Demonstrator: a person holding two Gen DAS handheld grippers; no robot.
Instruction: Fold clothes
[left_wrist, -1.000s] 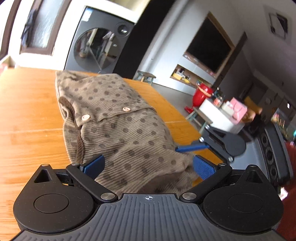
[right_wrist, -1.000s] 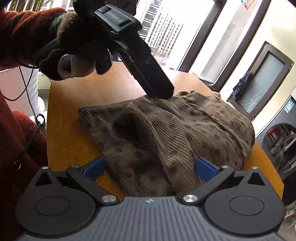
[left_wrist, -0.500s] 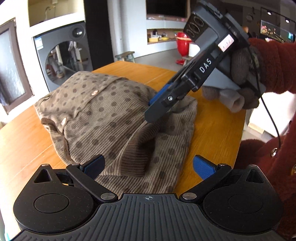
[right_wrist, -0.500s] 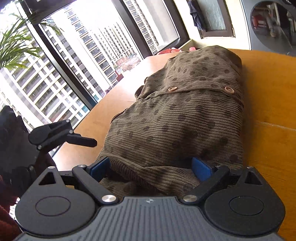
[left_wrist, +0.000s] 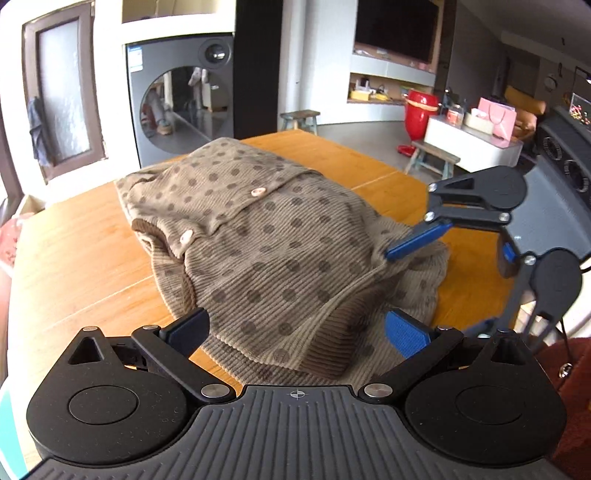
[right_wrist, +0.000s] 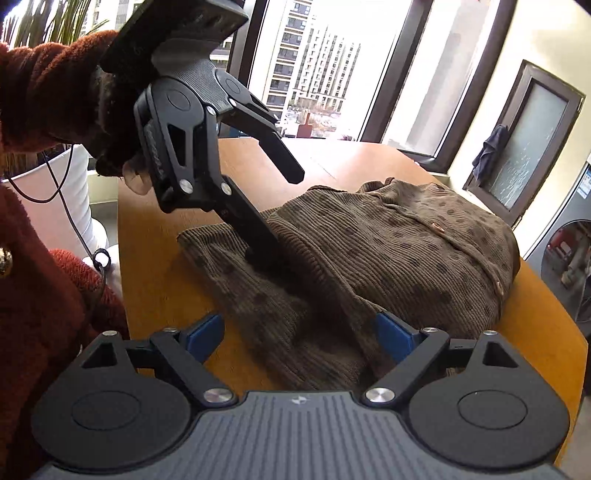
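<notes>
We find the dotted cardigan (left_wrist: 266, 240) bunched on the tabletop (left_wrist: 81, 258). Both grippers' jaws stand wide, holding nothing. It looks soft and limp; we judge the ribbed hem the best hold.

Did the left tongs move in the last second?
Yes. Against the table in the right wrist view, the left tongs came nearer and lower, from the cardigan's far edge onto its fold.

Brown ribbed knit cardigan with darker polka dots (left_wrist: 266, 243) (right_wrist: 388, 258): lies bunched and partly folded on the table. Button placket runs diagonally across the top; ribbed hem at the near edge.
</notes>
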